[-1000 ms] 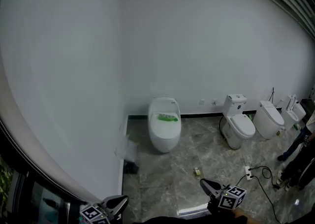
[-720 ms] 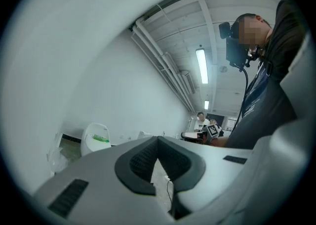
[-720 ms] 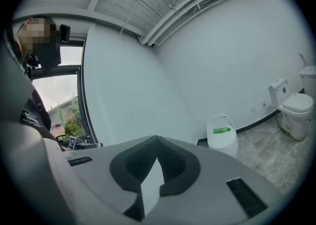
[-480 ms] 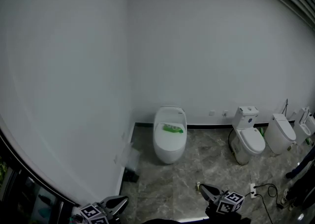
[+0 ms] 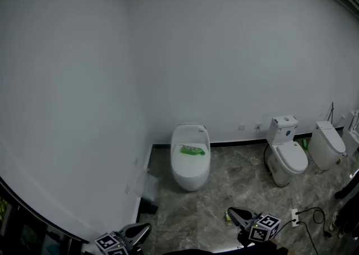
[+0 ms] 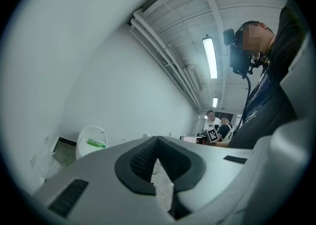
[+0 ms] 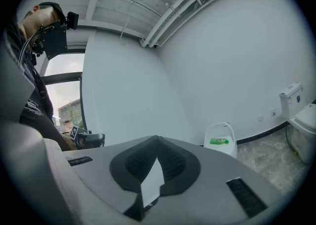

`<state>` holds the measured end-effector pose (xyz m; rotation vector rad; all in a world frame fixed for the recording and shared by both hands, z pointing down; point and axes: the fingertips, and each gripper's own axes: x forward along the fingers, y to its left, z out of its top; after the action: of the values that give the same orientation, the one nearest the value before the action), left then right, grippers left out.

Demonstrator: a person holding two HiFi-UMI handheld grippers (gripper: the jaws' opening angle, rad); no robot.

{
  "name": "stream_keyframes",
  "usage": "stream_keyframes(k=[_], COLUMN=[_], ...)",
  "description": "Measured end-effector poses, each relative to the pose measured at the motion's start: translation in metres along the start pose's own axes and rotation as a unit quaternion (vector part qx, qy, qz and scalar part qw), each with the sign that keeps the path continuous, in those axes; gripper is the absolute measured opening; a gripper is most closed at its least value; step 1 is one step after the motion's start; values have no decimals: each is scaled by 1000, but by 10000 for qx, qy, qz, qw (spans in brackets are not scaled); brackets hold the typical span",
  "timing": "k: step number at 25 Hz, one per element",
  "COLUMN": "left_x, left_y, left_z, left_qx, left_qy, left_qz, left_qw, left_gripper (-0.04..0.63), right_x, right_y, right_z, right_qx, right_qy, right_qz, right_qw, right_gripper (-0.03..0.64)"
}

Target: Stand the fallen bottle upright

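Note:
A green bottle [image 5: 192, 150] lies on its side on the closed lid of a white egg-shaped toilet [image 5: 190, 168] by the corner of the room. It also shows far off as a green bottle [image 6: 96, 143] in the left gripper view and a green bottle [image 7: 219, 141] in the right gripper view. My left gripper [image 5: 147, 227] and right gripper [image 5: 230, 212] sit at the head view's bottom edge, well short of the toilet. Both point level towards it. The left gripper [image 6: 158, 141] and right gripper [image 7: 158, 141] have their jaws shut with nothing between them.
Two more white toilets [image 5: 287, 157] [image 5: 328, 145] stand along the wall to the right. A power strip with a black cable [image 5: 295, 217] and a small yellow item [image 5: 226, 218] lie on the marble floor. A dark object [image 5: 147, 206] sits at the left wall's foot. People [image 6: 215, 126] stand behind.
The head view has shifted as the person moves across the room; the person at the right edge has left it. Both grippers stay shut at the bottom edge.

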<state>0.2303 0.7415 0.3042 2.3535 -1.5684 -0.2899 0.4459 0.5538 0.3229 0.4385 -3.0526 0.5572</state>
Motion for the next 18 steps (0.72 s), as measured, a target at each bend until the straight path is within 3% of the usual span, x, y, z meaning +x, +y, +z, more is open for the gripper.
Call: stream_keyframes(k=[6,10,18], left_x=[43,60,84], left_y=[40,96,232], left_z=[13,34,92], left_qx=[-95,-178,95], left_qy=[7,-69,240], left_qz=[-100,-303,-821], left_qw=[9999,9994,9963], left_gripper=[14,14,14], right_x=[27,82,221], right_y=[-41,-50,-66], right_z=[10,25,68], right_qx=[7,5,174], right_qy=[70,59,-315], right_qz=[-171,-292,-638], right_qw=[9998,9996,9973], right_gripper=[35,40,49])
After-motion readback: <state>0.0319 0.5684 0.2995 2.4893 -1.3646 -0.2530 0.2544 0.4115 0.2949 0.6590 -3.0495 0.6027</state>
